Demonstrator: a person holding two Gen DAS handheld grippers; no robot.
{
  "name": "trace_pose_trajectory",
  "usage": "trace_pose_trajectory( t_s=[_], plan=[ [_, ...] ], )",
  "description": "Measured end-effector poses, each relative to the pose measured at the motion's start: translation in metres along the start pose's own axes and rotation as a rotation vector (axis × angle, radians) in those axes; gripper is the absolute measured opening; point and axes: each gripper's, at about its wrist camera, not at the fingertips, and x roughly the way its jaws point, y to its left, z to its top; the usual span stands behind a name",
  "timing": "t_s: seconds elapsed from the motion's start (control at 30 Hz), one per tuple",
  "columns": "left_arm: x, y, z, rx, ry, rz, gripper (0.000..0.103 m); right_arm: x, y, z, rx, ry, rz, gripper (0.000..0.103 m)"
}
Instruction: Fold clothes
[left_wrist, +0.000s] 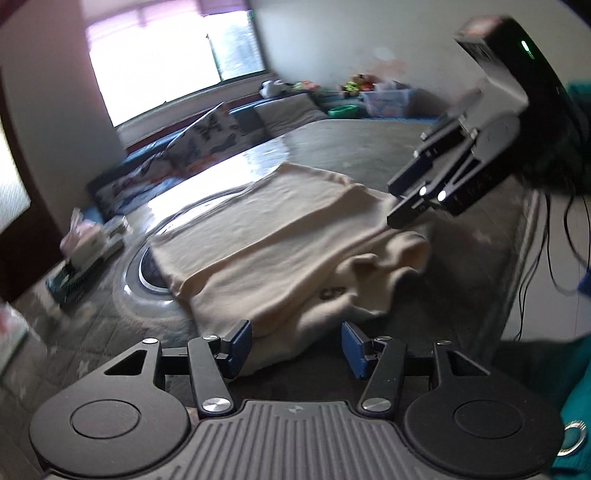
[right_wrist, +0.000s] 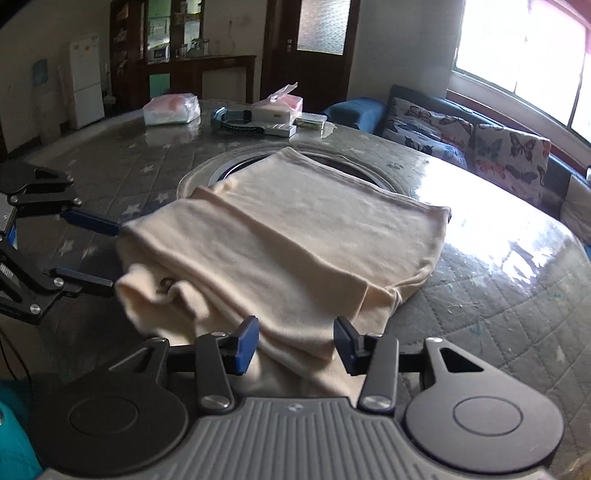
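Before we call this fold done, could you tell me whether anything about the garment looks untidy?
Yes: the cream garment lies mostly flat on the table, but its near-left corner is bunched and rumpled, not squared. Both grippers, left and right, are open.

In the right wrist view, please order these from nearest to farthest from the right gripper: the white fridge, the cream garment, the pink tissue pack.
1. cream garment: lies between the open fingers of the right gripper.
2. pink tissue pack: far table edge, left.
3. white fridge: against the back wall, far left.

A cream knit garment (right_wrist: 280, 251), folded into a rough rectangle, lies flat, its rumpled near edge between the right gripper's (right_wrist: 295, 345) spread fingers.
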Motion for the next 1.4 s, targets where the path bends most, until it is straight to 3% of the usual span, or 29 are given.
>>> trace_pose_trajectory(
  t_s=[0.17, 0.27, 0.33, 0.43, 0.6, 0.8, 0.9, 1.0, 1.13, 1.4],
  plan=[
    [0.012, -0.015, 0.002, 0.085, -0.027, -0.014, 0.054, -0.011, 0.009, -0.011, -0.063, 0.012, -0.012, 0.052],
    [0.018, -0.018, 0.003, 0.103, -0.043, -0.024, 0.036, -0.017, 0.015, -0.016, -0.109, 0.019, -0.011, 0.056],
    [0.02, -0.016, 0.005, 0.093, -0.055, -0.023, 0.018, -0.02, 0.02, -0.02, -0.145, 0.022, -0.01, 0.057],
    [0.02, -0.006, 0.012, 0.048, -0.077, -0.017, 0.011, -0.022, 0.028, -0.024, -0.199, 0.019, -0.007, 0.058],
    [0.025, 0.023, 0.03, -0.07, -0.091, -0.025, 0.01, -0.015, 0.036, -0.022, -0.269, -0.027, -0.023, 0.06],
    [0.039, 0.042, 0.038, -0.143, -0.077, -0.038, 0.01, 0.007, 0.031, -0.005, -0.251, -0.07, -0.001, 0.055],
    [0.042, 0.043, 0.036, -0.153, -0.064, -0.049, 0.013, 0.019, 0.021, 0.006, -0.198, -0.048, 0.047, 0.036],
    [0.037, 0.044, 0.03, -0.145, -0.059, -0.059, 0.02, 0.025, 0.009, 0.014, -0.134, -0.016, 0.101, 0.022],
    [0.025, 0.037, 0.017, -0.102, -0.065, -0.043, 0.035, 0.023, -0.003, 0.022, -0.075, -0.019, 0.131, 0.017],
    [0.021, 0.023, -0.004, 0.026, -0.03, 0.028, 0.036, 0.021, -0.011, 0.033, -0.011, -0.032, 0.124, 0.014]
  ],
)
